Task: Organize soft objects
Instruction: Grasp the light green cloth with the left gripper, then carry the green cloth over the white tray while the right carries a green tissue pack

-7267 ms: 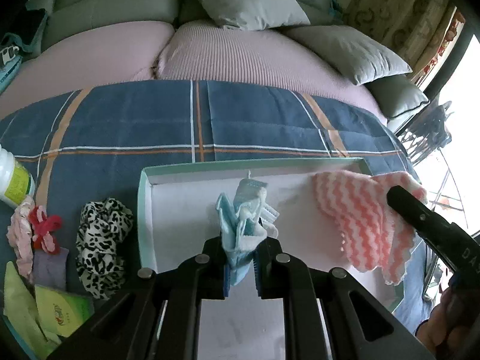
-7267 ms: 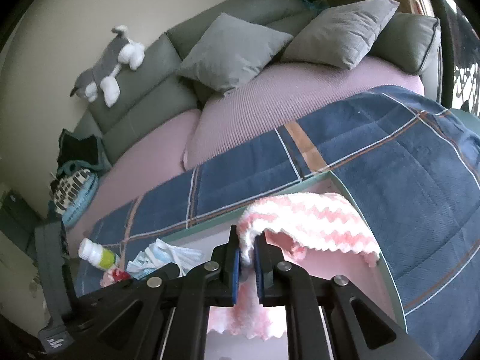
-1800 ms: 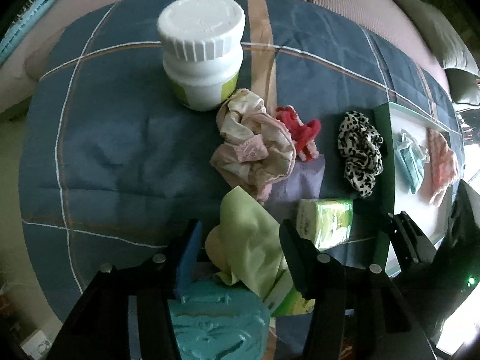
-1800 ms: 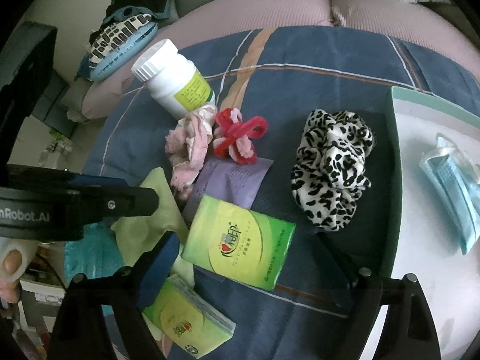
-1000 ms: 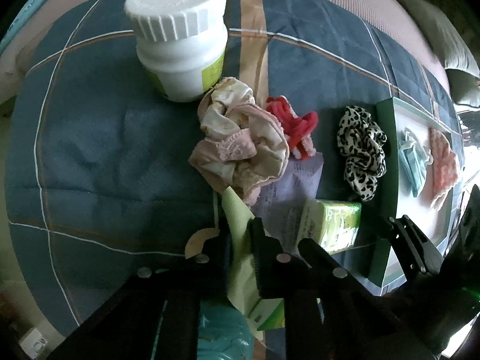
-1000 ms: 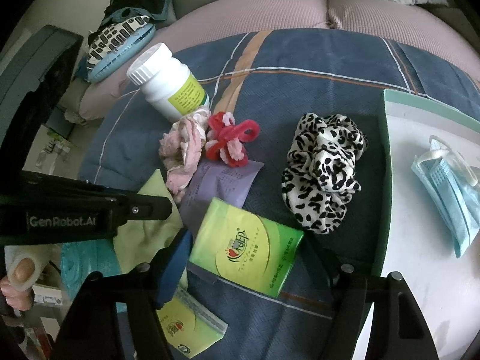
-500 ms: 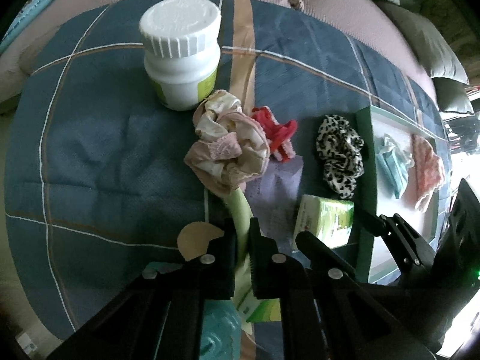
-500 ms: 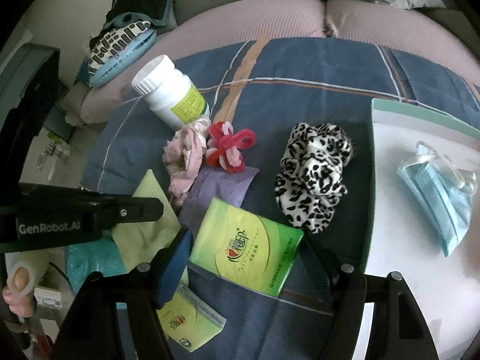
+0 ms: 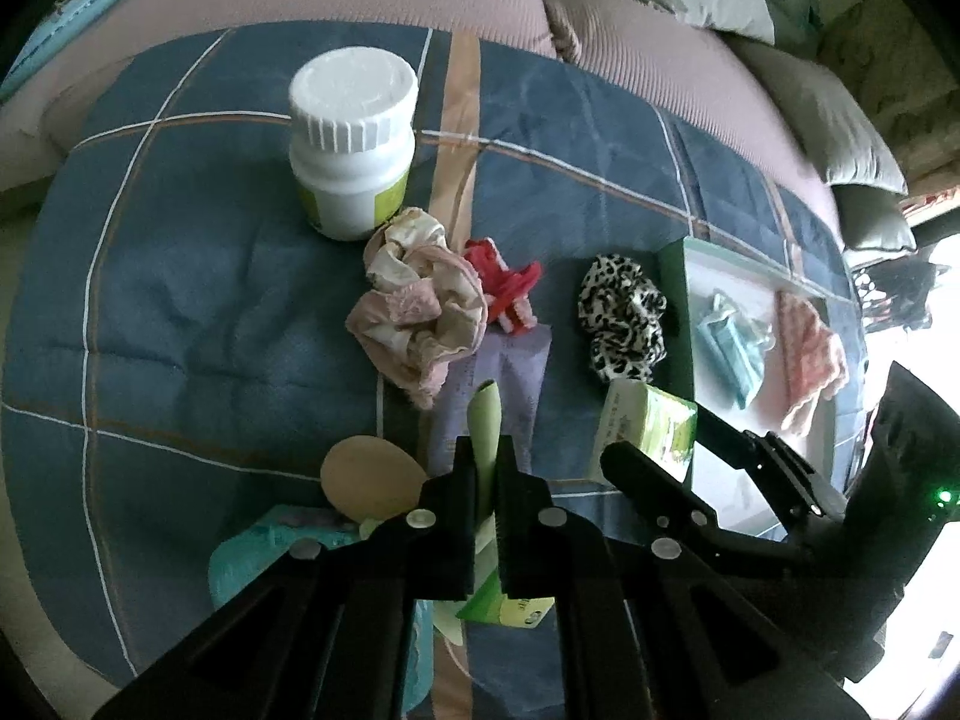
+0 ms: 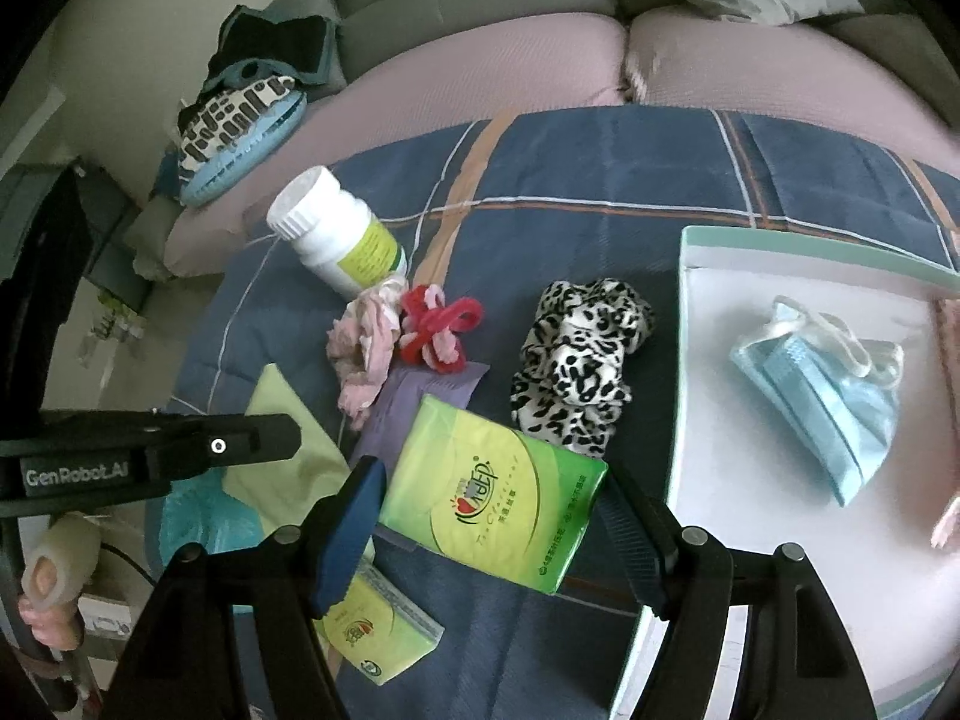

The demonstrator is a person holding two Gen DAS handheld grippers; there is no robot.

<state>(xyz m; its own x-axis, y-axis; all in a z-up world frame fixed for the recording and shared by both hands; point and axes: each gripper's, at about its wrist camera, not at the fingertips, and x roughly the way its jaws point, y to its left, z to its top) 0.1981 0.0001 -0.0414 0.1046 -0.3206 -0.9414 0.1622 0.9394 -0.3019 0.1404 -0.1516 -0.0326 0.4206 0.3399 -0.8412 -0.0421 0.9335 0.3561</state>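
My left gripper (image 9: 485, 468) is shut on a light green cloth (image 9: 485, 427), which also shows in the right wrist view (image 10: 282, 438), lifted off the blue plaid blanket. My right gripper (image 10: 492, 516) is open, its fingers on either side of a green tissue pack (image 10: 492, 498) that also shows in the left wrist view (image 9: 651, 429). A leopard scrunchie (image 10: 576, 360), a red scrunchie (image 10: 435, 324) and a crumpled pink cloth (image 10: 363, 342) lie beyond it. The white tray (image 10: 708, 420) at the right holds a blue face mask (image 10: 822, 372) and a pink striped cloth (image 9: 807, 354).
A white pill bottle (image 9: 351, 138) stands at the back left. A purple packet (image 10: 420, 396), a second green tissue pack (image 10: 372, 630), a teal object (image 10: 198, 516) and a tan disc (image 9: 369, 474) lie near the blanket's front edge. Sofa cushions rise behind.
My left gripper closed on the green cloth and raised it. My right gripper moved in around the green tissue pack and stays open.
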